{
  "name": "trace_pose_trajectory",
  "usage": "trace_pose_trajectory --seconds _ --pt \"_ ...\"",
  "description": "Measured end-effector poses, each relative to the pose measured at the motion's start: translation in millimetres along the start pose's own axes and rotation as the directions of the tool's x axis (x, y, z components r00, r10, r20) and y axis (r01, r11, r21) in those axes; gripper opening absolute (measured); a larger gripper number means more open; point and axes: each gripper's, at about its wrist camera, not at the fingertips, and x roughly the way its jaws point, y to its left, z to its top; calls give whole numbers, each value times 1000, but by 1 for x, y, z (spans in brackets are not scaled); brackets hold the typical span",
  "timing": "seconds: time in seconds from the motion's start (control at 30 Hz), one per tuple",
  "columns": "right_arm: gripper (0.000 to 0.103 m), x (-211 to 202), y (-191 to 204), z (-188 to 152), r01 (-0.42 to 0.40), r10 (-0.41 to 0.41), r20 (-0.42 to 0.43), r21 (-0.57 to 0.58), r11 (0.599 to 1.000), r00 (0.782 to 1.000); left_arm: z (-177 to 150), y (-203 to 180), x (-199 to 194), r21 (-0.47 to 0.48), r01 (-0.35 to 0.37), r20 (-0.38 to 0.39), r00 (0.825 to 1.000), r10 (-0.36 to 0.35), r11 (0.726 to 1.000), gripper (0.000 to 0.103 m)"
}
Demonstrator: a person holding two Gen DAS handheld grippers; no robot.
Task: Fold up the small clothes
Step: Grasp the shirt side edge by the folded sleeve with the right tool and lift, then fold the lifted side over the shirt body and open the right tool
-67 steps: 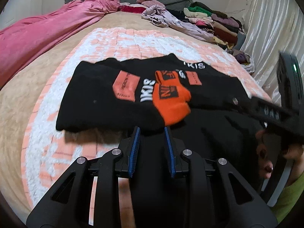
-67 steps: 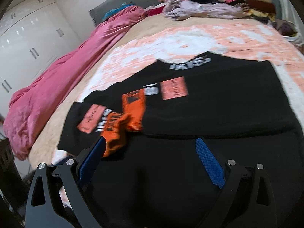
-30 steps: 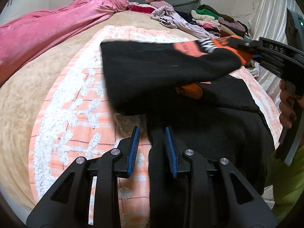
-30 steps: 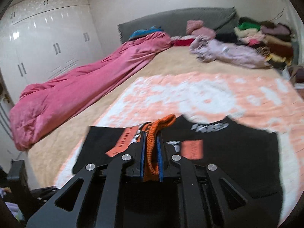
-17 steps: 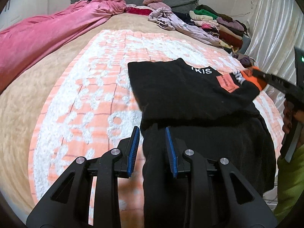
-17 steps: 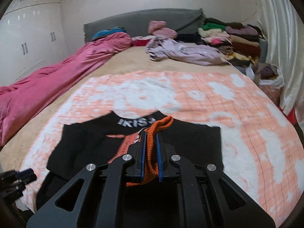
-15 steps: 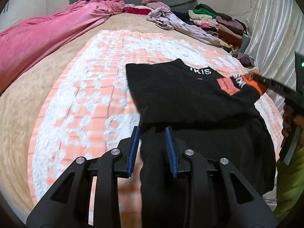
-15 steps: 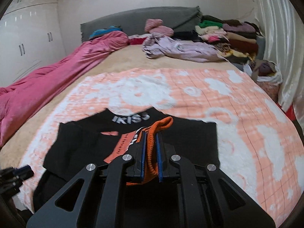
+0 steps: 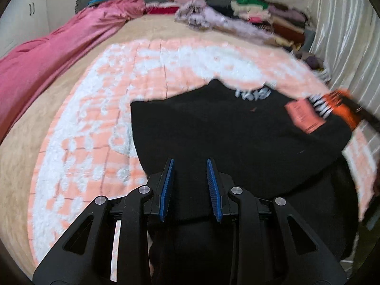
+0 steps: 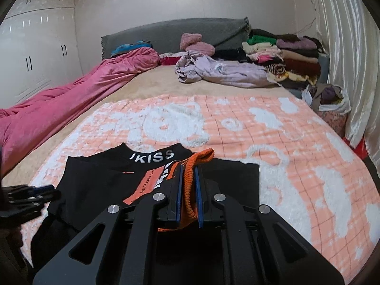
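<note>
On the near end of the peach blanket (image 10: 296, 142), right gripper (image 10: 188, 178) clamps the black sweater's (image 9: 225, 130) orange cuff (image 10: 201, 156); left gripper (image 9: 190, 180) pinches its hem. Lay the sleeve flat, then release.

sweater's (image 9: 225, 130) near hem behind left fingers (image 9: 167, 185)

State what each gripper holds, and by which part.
Right gripper: the black sweater, by its orange ribbed cuff. Left gripper: the sweater's black fabric, near its left edge.
</note>
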Motion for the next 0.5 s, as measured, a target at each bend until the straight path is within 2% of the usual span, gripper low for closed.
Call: trace_pose_trajectory --seconds 0.07,0.2,0.27,0.37,0.5 --pt "9 10 -7 -2 18 -17 -46 17 1000 999 -5 2 19 -14 -19 -55 998 18 1000 20" --pt "9 36 -18 -20 68 -63 -154 27 997 986 -10 4 24 -10 -17 -56 998 17 1000 20" --pt "9 48 -27 -32 137 -128 -197 32 990 972 -9 6 24 -18 -10 -57 998 9 1000 20" --pt "9 55 -45 -44 152 -121 -244 113 982 962 -10 9 24 -25 -1 -56 998 -1 1000 20" --pt "10 44 -59 -44 96 -54 -213 195 976 976 -11 7 21 -19 2 -39 999 -2 1000 20"
